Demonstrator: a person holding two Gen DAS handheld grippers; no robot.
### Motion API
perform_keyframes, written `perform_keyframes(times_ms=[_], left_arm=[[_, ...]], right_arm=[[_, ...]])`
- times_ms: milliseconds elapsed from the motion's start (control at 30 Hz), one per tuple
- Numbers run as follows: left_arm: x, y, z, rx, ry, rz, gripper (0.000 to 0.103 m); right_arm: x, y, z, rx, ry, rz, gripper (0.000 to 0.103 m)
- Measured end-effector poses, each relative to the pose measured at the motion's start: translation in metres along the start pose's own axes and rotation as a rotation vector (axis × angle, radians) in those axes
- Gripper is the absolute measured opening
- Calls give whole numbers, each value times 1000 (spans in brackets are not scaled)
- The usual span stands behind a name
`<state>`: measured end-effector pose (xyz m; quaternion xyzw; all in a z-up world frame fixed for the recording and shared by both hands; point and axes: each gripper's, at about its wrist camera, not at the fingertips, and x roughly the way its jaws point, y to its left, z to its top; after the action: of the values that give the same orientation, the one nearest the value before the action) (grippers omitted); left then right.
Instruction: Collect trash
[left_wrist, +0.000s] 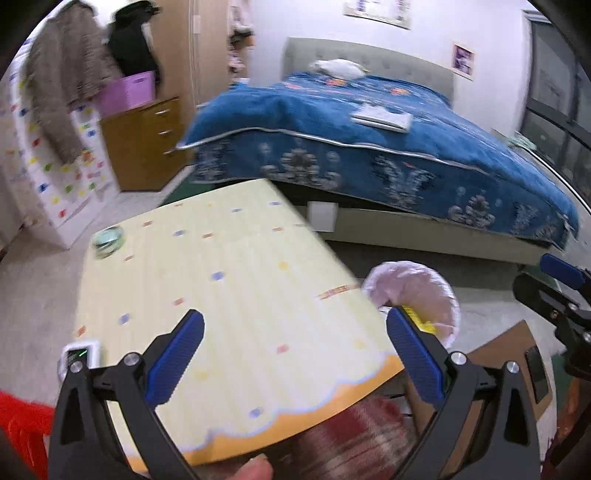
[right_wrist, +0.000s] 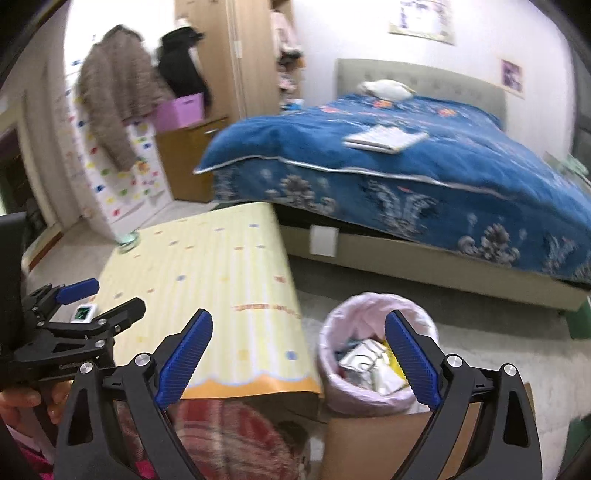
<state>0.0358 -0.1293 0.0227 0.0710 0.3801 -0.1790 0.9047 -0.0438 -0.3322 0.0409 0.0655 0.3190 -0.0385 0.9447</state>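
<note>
We find 2 grippers, left gripper (left_wrist: 295, 354) and right gripper (right_wrist: 299, 356), spread wide and empty. Crumpled wrappers (right_wrist: 369, 363) lie in the pink-lined bin (right_wrist: 332, 369) beside the table (right_wrist: 207, 266); light, soft, crushable, we judge; pinch a raised fold.

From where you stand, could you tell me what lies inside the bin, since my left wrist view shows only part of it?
Observer: The right wrist view looks into the pink-lined bin: a crumpled silver wrapper lies on top, beside pale scraps.
Operator: Thank you. Is the right gripper carrying anything?
Observer: No. The right gripper stands open, with nothing between its fingers.
</note>
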Motion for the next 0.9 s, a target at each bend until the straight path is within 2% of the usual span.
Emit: perform_keyframes(times_ms=[167,400,633,900], left_arm=[[-25,42,-18,-55,10,140,96],[-55,89,-42,-118,36,271,96],[-78,114,-54,-165,35,314,96],[-82,123,-55,-189,33,318,96]], right_arm=[[-2,47,4,-108,2,62,94],[-3,86,4,-169,12,138,94],[-3,111,4,-217,18,161,94],[-3,115,6,-228,18,155,94]])
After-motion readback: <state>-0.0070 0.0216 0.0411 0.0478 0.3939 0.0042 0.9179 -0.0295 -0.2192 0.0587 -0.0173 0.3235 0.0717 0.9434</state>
